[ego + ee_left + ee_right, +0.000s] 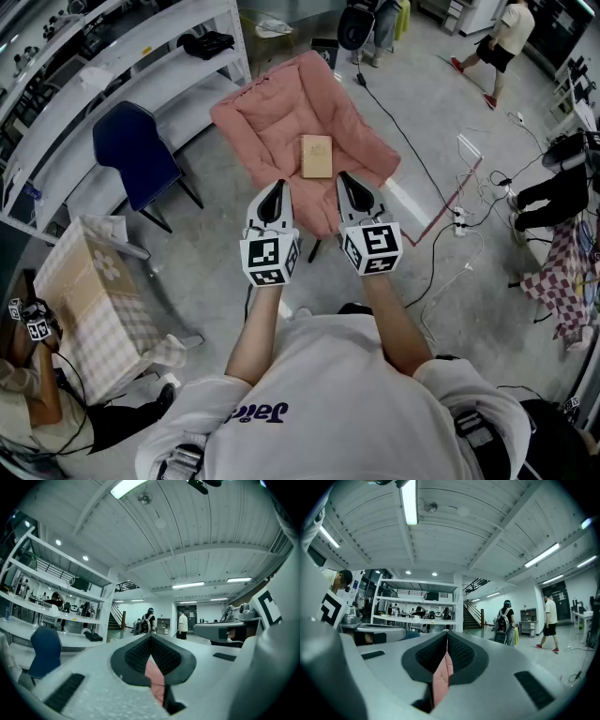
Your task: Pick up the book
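Plainly, the approach step was in hand, with no contact yet made. My left gripper (275, 192) and right gripper (348, 184), two in all, were each held level with jaws fully together and nothing between them. I counted one book (317, 156), lying flat near the middle of one pink cushion (258, 122), just ahead of both. In my judgement the next move called for opening one gripper's jaws, tipping it downward and bringing it to a book edge. One blue chair (134, 150) stood well apart.
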Demonstrator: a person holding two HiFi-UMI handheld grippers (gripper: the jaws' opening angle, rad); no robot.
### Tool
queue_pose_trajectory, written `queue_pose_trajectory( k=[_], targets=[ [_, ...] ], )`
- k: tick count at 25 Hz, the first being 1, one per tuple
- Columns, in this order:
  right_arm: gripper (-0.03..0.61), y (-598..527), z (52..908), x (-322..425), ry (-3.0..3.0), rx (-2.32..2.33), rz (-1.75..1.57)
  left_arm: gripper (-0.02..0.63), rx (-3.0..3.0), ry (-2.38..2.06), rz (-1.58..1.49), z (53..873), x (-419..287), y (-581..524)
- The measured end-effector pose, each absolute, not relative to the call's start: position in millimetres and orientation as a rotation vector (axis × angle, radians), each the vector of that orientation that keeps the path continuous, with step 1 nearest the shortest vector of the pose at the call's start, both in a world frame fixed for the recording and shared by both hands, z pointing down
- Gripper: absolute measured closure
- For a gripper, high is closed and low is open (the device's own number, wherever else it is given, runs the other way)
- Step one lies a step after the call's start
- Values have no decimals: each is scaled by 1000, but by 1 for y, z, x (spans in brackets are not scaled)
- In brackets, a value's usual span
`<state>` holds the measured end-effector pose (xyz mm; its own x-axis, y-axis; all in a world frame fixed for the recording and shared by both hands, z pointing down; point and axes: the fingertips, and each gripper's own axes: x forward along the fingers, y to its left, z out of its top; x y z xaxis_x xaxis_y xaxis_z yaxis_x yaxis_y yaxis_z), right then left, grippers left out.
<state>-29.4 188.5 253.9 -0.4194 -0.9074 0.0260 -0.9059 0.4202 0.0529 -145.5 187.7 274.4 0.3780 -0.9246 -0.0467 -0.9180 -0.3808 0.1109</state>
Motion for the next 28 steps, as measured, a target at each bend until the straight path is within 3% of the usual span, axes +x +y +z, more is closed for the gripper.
queue_pose_trajectory(
  k=[14, 28],
  targets=[
    [566, 166, 289, -43, -2535, 1656, 9, 600, 2558, -1586, -152, 305, -146, 161],
    [566, 22, 285, 7, -2685, 1637, 99, 600, 2570, -1593, -76, 306, -76, 41]
  ],
)
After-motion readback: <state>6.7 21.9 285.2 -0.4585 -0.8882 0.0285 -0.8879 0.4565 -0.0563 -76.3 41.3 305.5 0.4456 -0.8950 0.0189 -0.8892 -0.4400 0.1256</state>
